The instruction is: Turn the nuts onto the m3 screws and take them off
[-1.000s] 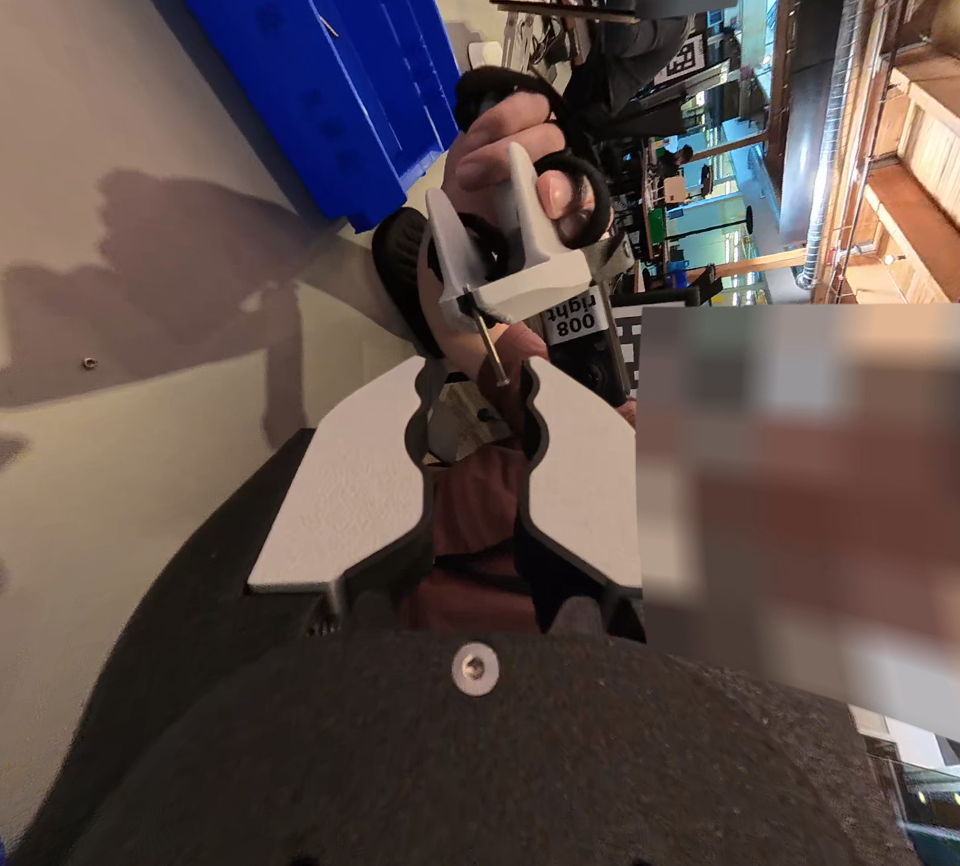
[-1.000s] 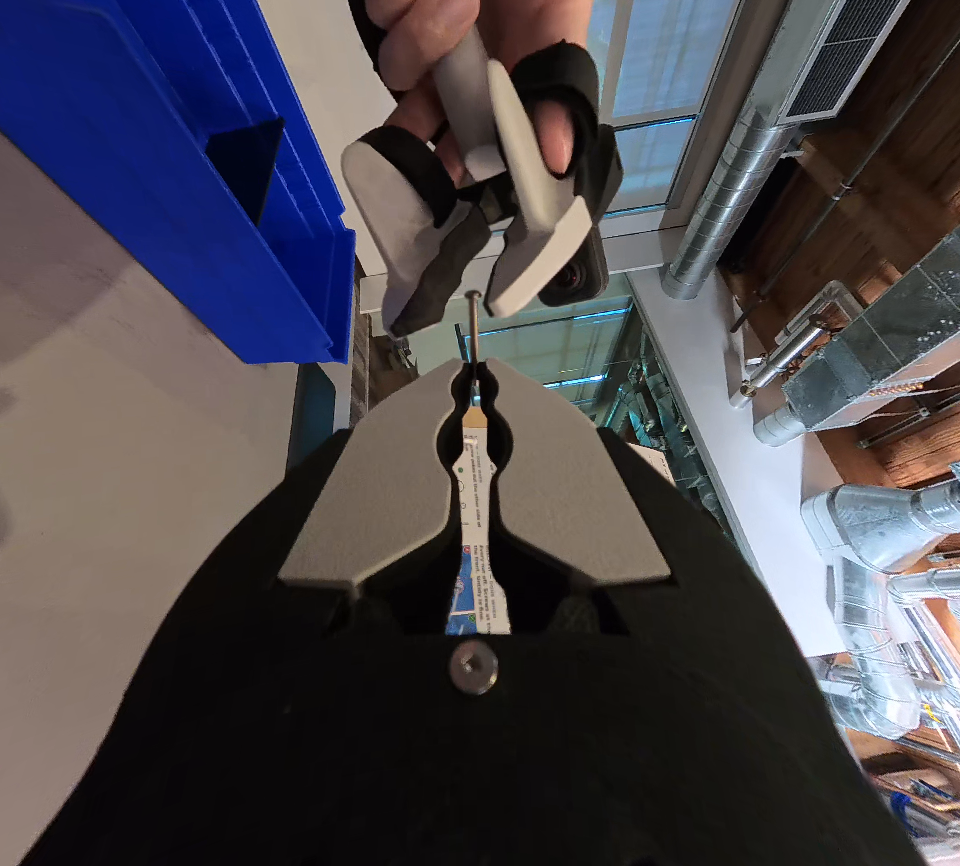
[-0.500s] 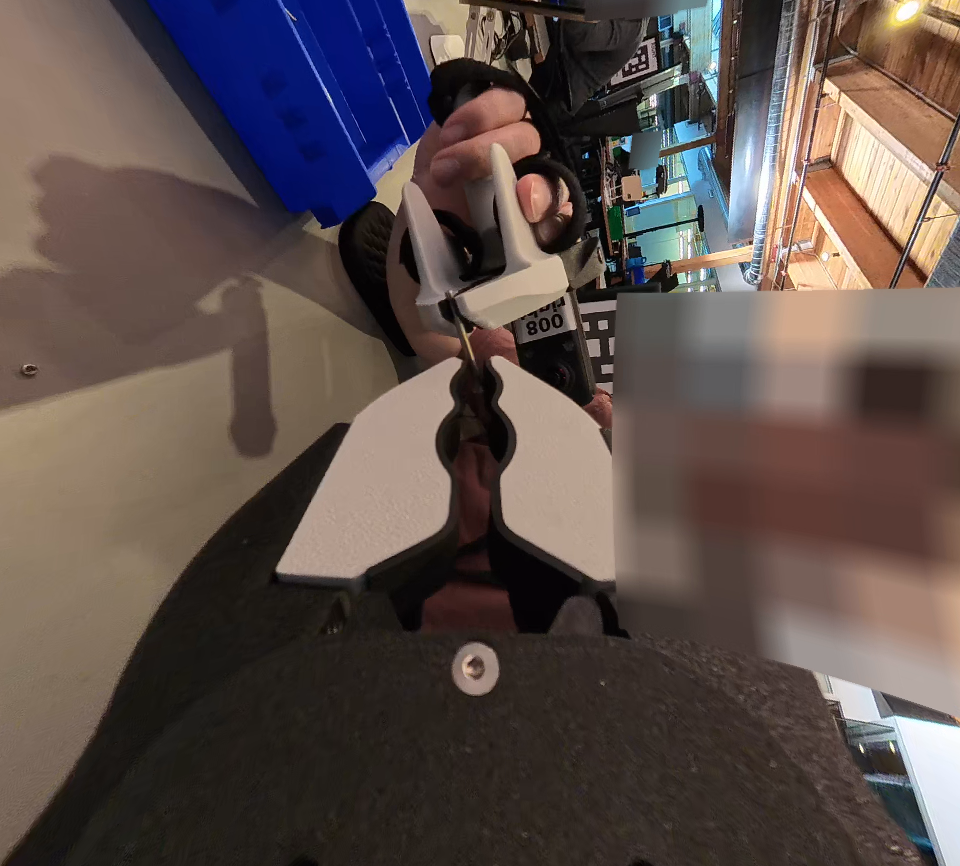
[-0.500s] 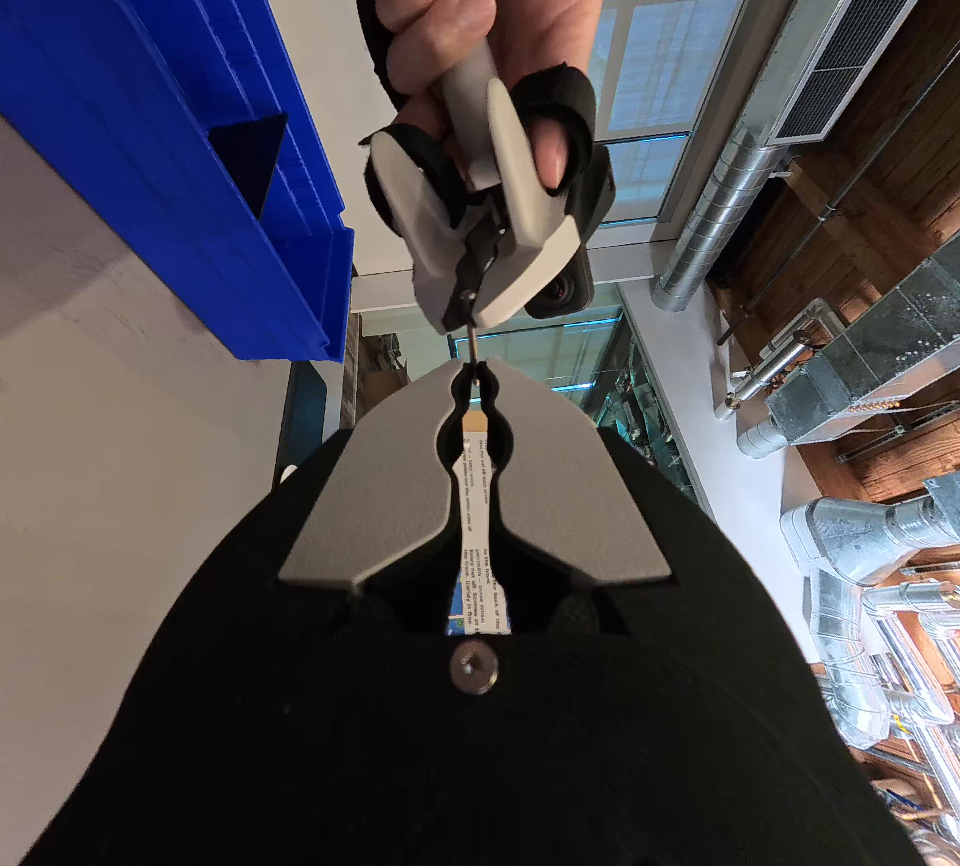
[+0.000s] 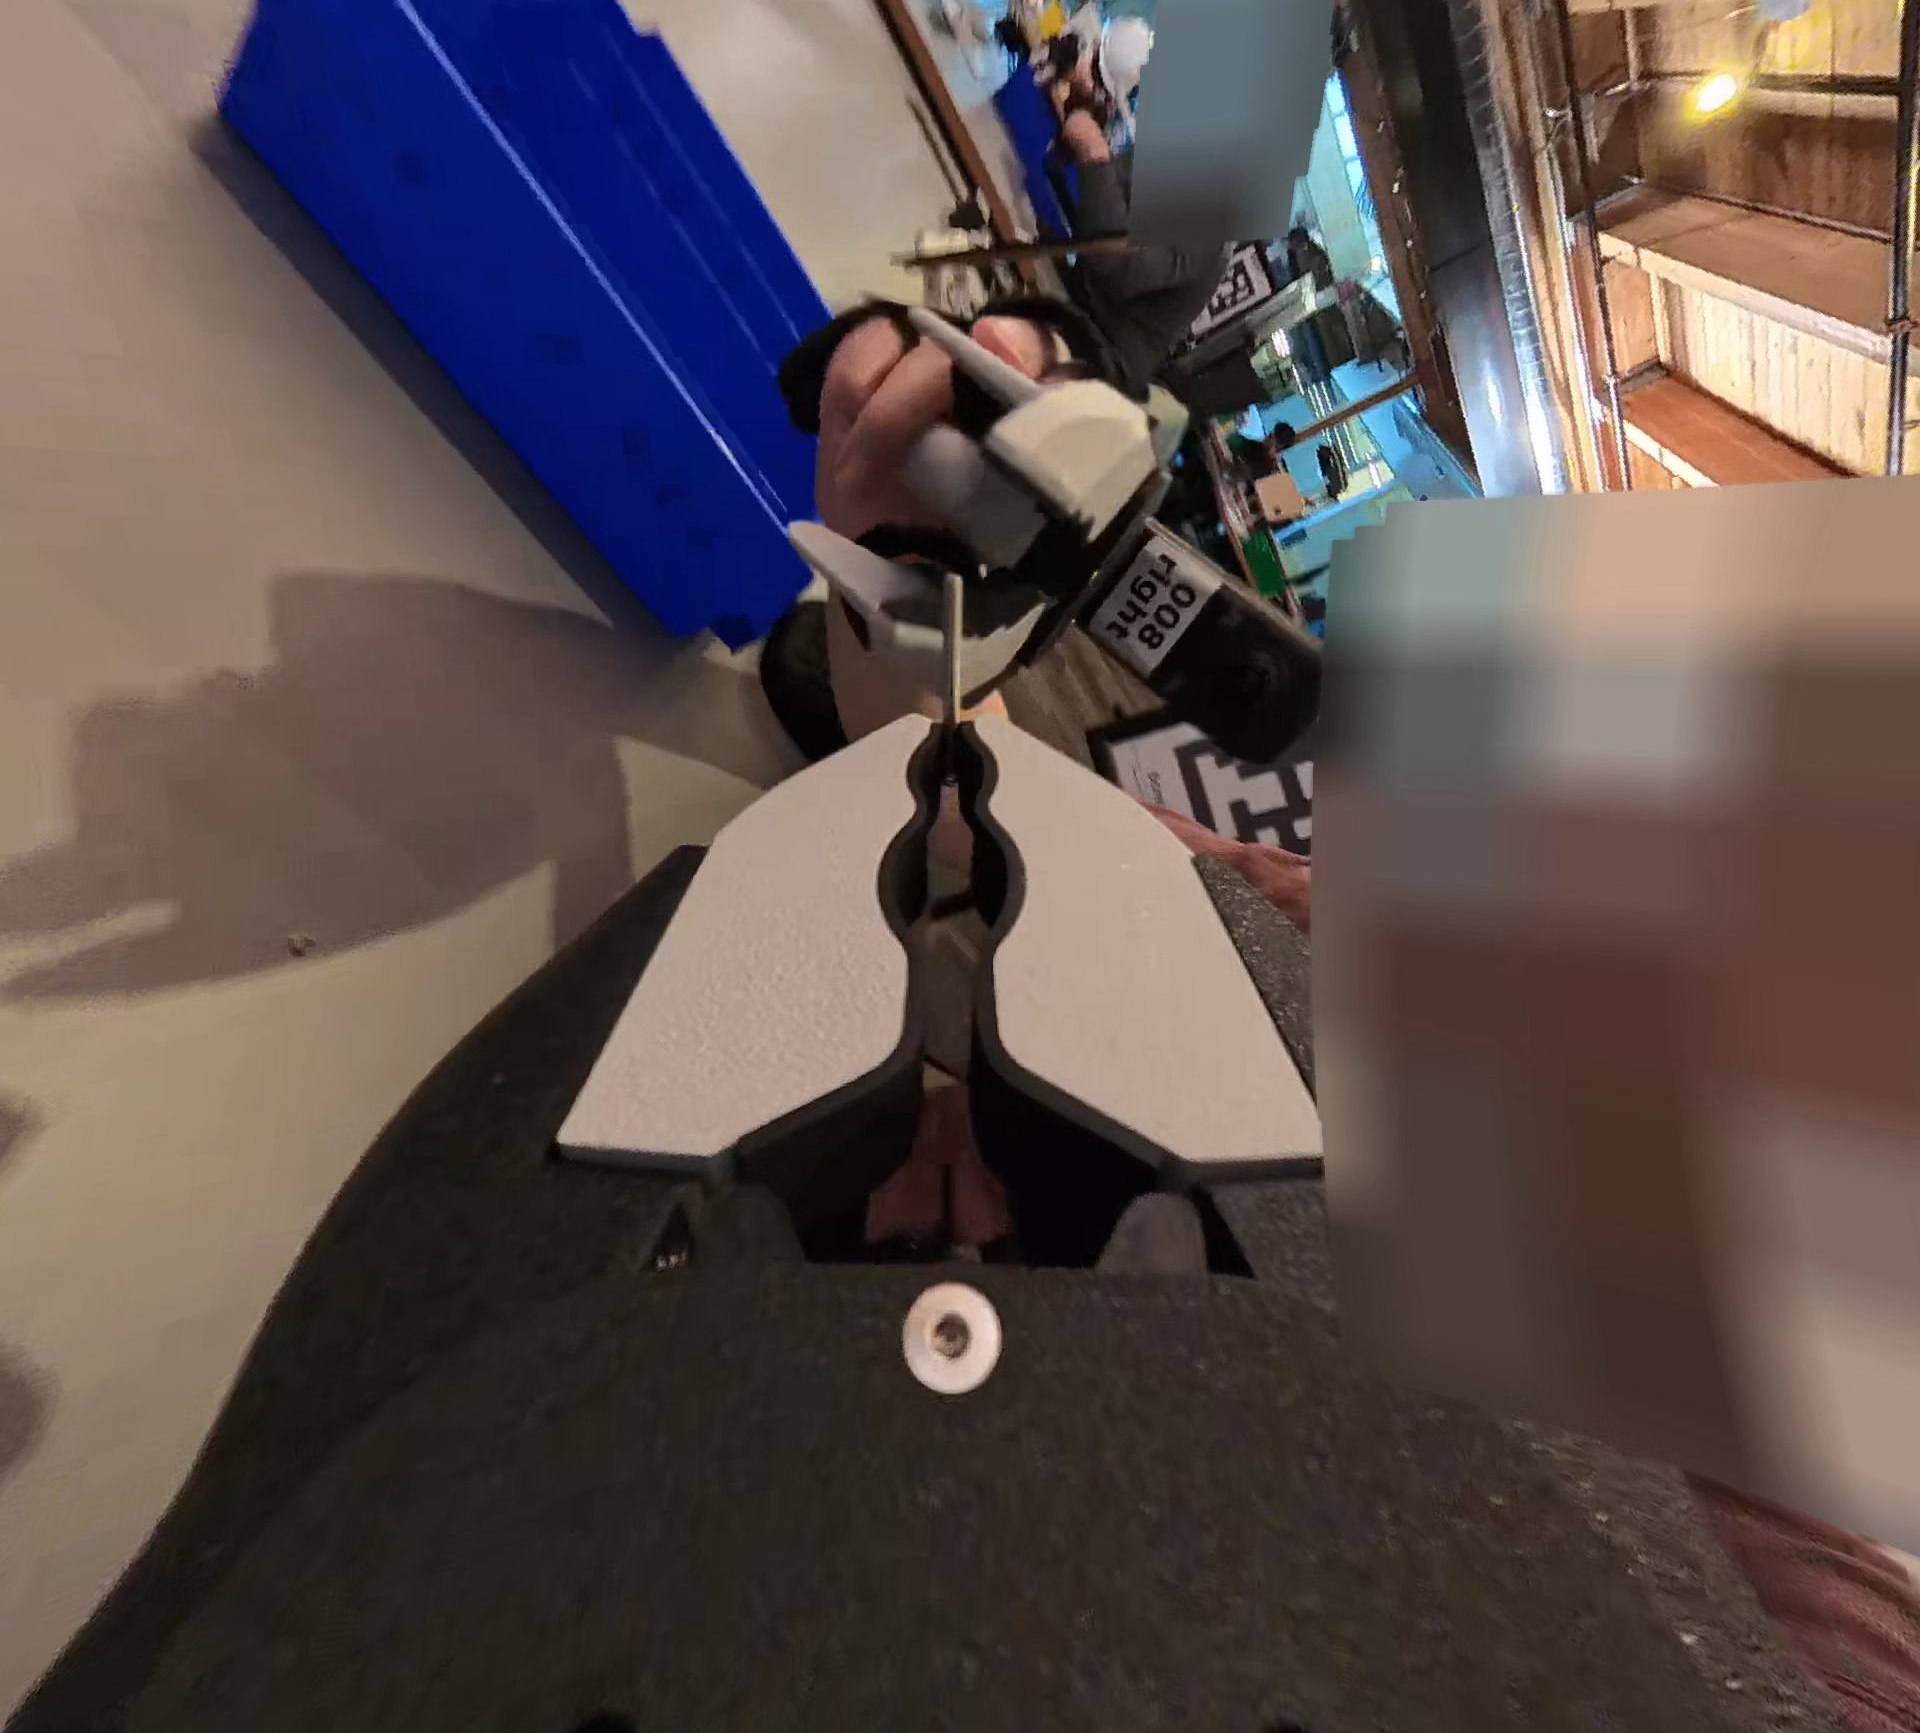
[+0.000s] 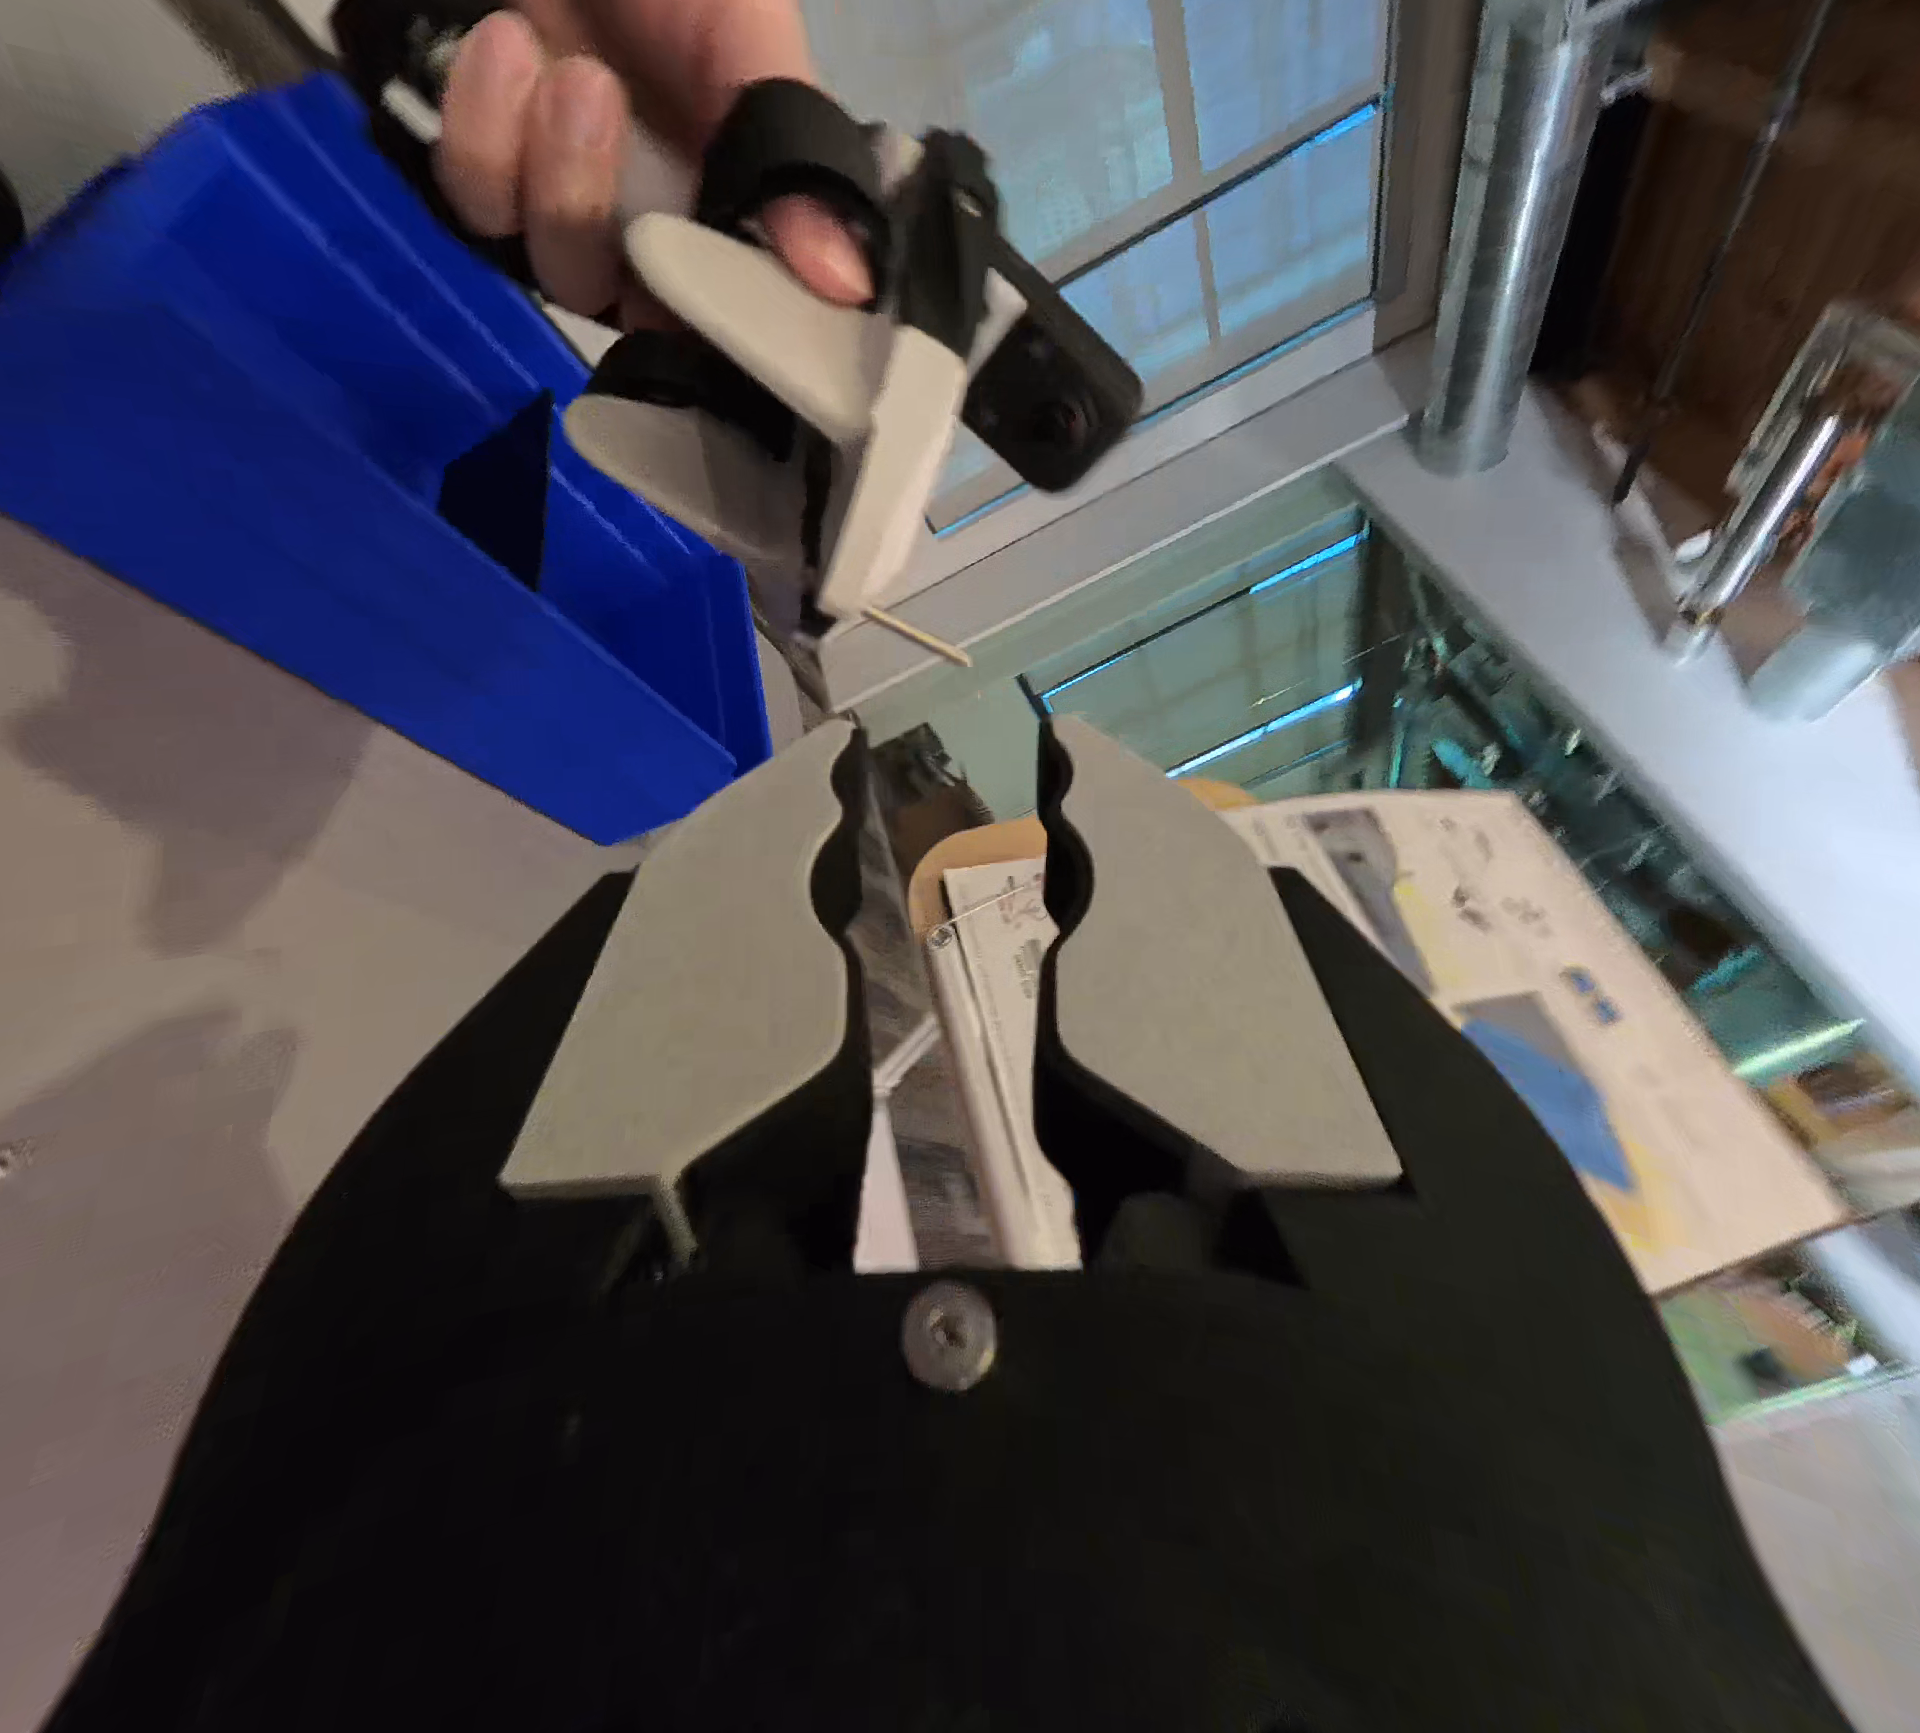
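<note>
1. Screw (image 5: pixel 953 644) sits pinched at the very tip of the left gripper (image 5: pixel 951 733); its thin shaft pokes straight out past the fingertips toward the other tool. Jaws are closed together on it, only the scalloped slot between the pads showing.
2. Right wrist view confirms this: the same screw (image 6: pixel 920 639) juts sideways from the tip of the left gripper (image 6: pixel 831 608), held up by a bare hand (image 6: pixel 582 52) with black straps.
3. Right gripper (image 6: pixel 948 733) stands apart, a clear gap between its two grey fingers (image 6: pixel 727 956); nothing sits between them. The screw's free end lies just above and beyond that gap, near the fingertips but not touching them.
4. Left wrist view shows the right gripper (image 5: pixel 914 613) farther off, held by a hand (image 5: pixel 883 426), its fingers spread; the screw's far end overlaps it in the frame. Contact there — cannot tell, motion blur.
5. Nut on the screw: too small and blurred to make out in either view.
6. One small dark speck (image 5: pixel 301 943) lies on the table (image 5: pixel 208 540), well apart from both tools; whether it is a nut — cannot tell.
7. Blue bin (image 5: pixel 520 249) rests on the table behind the tools, seen again (image 6: pixel 312 395) left of the left gripper.
8. Printed sheet on a board (image 6: pixel 1455 956) lies beyond the right gripper.
</note>
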### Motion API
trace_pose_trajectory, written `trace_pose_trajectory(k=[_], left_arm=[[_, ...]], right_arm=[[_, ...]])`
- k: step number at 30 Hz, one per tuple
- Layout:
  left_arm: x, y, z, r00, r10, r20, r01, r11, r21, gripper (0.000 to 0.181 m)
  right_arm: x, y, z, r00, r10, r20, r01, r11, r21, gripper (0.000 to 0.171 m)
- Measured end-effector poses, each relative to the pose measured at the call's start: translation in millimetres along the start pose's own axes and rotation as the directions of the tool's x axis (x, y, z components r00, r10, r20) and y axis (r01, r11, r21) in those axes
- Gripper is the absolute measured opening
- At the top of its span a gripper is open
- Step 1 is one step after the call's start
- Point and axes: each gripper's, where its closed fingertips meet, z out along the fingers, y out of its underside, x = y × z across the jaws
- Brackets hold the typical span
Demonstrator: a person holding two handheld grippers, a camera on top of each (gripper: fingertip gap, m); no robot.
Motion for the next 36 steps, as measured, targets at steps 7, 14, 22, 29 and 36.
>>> trace_pose_trajectory(k=[7,14,22,29,36], left_arm=[[1,-25,-35,0.899,0.367,0.24,-0.411,0.895,0.171,0.002],[12,-45,-43,0.612,0.565,0.553,-0.741,0.653,0.153,0.002],[-9,-69,-41,0.396,0.567,0.722,-0.842,0.538,0.04,0.002],[-48,-89,-72,-0.002,0.48,0.877,-0.786,0.542,-0.298,0.002],[-71,-88,-102,-0.108,0.389,0.915,-0.711,0.613,-0.345,0.002]], right_arm=[[63,86,-11,0.8,0.482,-0.356,-0.579,0.776,-0.25,0.037],[59,130,-29,0.675,0.492,-0.55,-0.728,0.567,-0.386,0.041],[47,143,-31,0.708,0.432,-0.558,-0.698,0.547,-0.462,0.04],[26,155,-22,0.702,0.493,-0.514,-0.712,0.504,-0.488,0.04],[18,169,-22,0.724,0.486,-0.49,-0.689,0.48,-0.543,0.041]])
